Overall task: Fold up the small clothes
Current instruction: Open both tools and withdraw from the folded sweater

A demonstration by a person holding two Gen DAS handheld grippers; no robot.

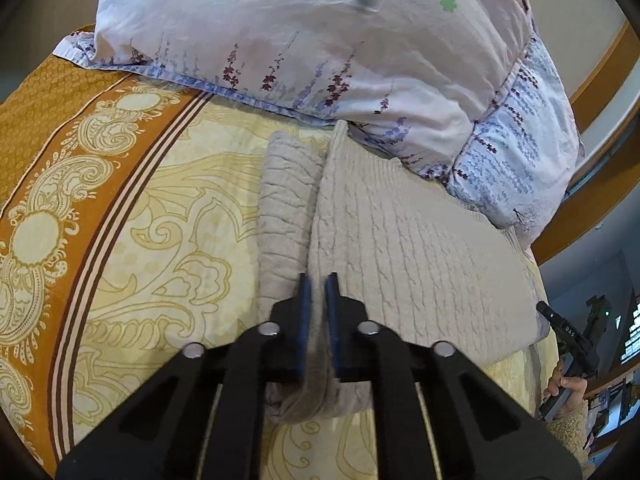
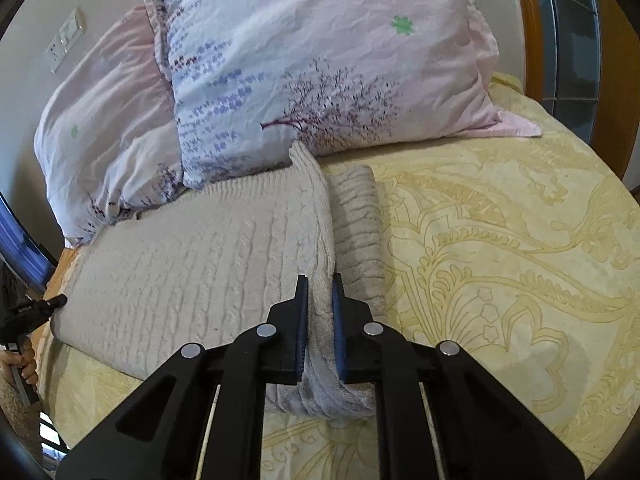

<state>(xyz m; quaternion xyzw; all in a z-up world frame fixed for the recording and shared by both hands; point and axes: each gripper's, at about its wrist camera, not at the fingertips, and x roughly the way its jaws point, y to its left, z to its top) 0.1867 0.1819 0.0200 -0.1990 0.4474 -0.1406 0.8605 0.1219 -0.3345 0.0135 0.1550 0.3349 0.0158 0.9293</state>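
Beige cable-knit covers the middle of the left wrist view: a small sweater point(image 1: 420, 248) lies flat on a yellow patterned bedspread point(image 1: 160, 216), its far edge tucked against a floral pillow point(image 1: 320, 48). One sleeve point(image 1: 286, 208) lies beside the body of the garment, on the side toward the bedspread's orange border point(image 1: 52, 128). The left gripper point(image 1: 318, 292) has its blue-padded fingers point(image 1: 305, 300) drawn together on a ridge of the knit along the sweater's edge — fabric fills the narrow gap between them and bunches below. At the far right edge of this view a hand point(image 1: 568, 388) holds the other black tool beside the sweater's opposite side.

From the right wrist view, the same sweater point(image 2: 192, 264) spreads out to the left of the fingers, with the other sleeve point(image 2: 358, 224) on the right over the yellow bedspread point(image 2: 500, 240). The right gripper point(image 2: 320, 292) is clamped on the garment's edge — grey-beige knit is pinched between its blue pads point(image 2: 336, 308) and hangs in a fold beneath. Two pink and lilac pillows point(image 2: 320, 64) rest behind the sweater, touching its far end. A wall socket plate point(image 2: 66, 40) shows at upper left, and fingers point(image 2: 26, 364) of the other hand appear at the left edge.
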